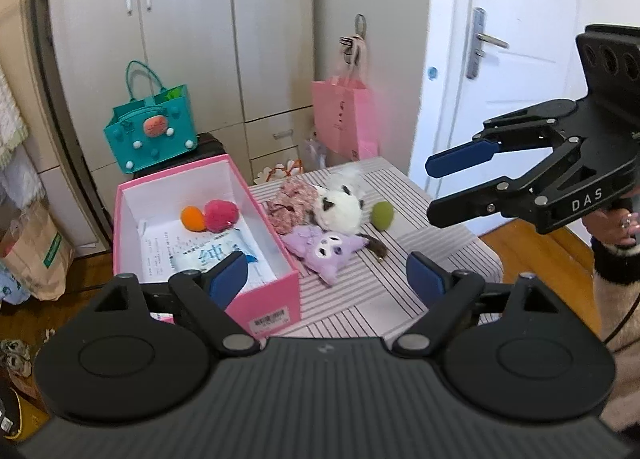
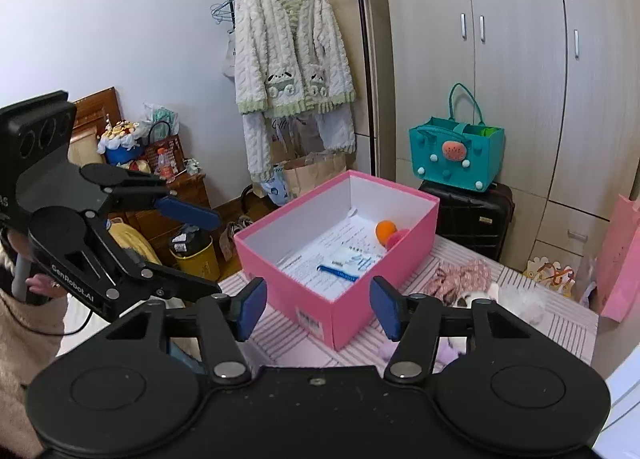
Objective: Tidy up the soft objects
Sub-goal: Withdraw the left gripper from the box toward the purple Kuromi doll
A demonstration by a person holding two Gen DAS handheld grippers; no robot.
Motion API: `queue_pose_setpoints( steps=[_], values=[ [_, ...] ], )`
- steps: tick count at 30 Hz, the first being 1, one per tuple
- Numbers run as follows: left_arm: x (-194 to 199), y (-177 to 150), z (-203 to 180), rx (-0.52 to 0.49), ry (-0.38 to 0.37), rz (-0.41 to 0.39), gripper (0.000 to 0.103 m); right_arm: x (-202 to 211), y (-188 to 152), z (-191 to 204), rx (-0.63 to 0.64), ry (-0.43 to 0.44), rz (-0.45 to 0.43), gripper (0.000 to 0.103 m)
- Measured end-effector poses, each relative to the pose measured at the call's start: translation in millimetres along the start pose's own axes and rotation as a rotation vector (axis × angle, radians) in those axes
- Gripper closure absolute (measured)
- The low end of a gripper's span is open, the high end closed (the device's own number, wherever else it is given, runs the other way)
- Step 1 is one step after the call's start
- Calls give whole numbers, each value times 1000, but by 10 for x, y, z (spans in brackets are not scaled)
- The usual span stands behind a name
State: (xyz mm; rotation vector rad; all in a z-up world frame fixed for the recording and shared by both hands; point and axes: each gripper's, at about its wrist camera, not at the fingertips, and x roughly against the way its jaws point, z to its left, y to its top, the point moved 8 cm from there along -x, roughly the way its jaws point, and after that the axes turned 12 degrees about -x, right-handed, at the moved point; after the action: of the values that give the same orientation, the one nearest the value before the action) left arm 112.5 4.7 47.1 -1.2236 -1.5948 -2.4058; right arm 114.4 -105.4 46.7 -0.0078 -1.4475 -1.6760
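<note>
- Soft toys lie in a loose heap on the striped table (image 1: 384, 291), just right of the pink box (image 1: 276, 295), while both grippers hang above the table with nothing in them.
- Left gripper (image 1: 326, 279) is spread wide, its blue pads (image 1: 228, 279) apart over the box's near corner and the table.
- Right gripper (image 1: 436, 187) is also released, its fingers parted in the air to the right of the heap, touching nothing.
- Nearest the left gripper, the purple plush (image 1: 328, 249) lies against the box's right wall.
- Behind it sit the white panda plush (image 1: 340, 207) and a pink floral fabric piece (image 1: 290, 205), touching each other.
- A green ball (image 1: 383, 214) rests just right of the panda.
- Inside the box, an orange ball (image 1: 192, 218) and a red pompom (image 1: 221, 215) sit side by side at the far end, on printed papers (image 1: 160, 251).
- Beyond the box, a teal felt bag (image 1: 150, 133) stands on a black suitcase (image 2: 472, 215), and a pink paper bag (image 1: 344, 119) hangs by the wardrobe.
</note>
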Motion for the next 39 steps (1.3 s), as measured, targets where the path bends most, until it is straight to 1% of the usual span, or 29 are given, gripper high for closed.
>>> queue_pose_setpoints(
  steps=[1,2,4,5,7,12,15,18,20,22,27,29,33,36,39],
  values=[
    [11,-10,-40,-4,-6,-5,7,34,-46,-1,-3,-1,0,38],
    [24,-23,-77,-9,-9,-11,5,63,-94,-11,-6,-3,0,37],
    [28,-53,-143,-28,-7,-13,5,111,-201,-41,-6,-15,-1,31],
    [23,-68,-173,-36,-6,-8,5,142,-258,-54,-2,-24,-3,31],
    [-12,-101,-229,-48,-19,2,3,180,-364,-104,2,-47,-9,26],
    [-181,-165,-356,-55,-70,29,3,243,-561,-295,4,-80,-24,23],
    [-309,-196,-421,-45,-106,36,3,257,-650,-430,15,-86,-55,15],
    [-457,-262,-477,-48,-115,36,3,256,-765,-586,37,-81,-104,15],
    [-598,-345,-487,-47,-74,40,4,211,-859,-688,35,-62,-121,15],
    [-727,-425,-502,-52,-49,37,5,121,-961,-818,22,-55,-118,15],
    [-929,-484,-531,-21,-28,-14,6,-162,-1224,-1151,17,-58,-92,15],
    [-1023,-482,-564,-14,-11,-35,6,-266,-1287,-1264,21,-66,-63,15],
    [-1243,-443,-669,-41,26,-56,6,-457,-1309,-1400,115,-92,-21,16],
    [-1425,-383,-755,-76,75,-69,6,-607,-1282,-1452,171,-84,-2,16],
    [-1599,-316,-813,-108,121,-77,7,-748,-1292,-1485,195,-60,22,16]
  ],
)
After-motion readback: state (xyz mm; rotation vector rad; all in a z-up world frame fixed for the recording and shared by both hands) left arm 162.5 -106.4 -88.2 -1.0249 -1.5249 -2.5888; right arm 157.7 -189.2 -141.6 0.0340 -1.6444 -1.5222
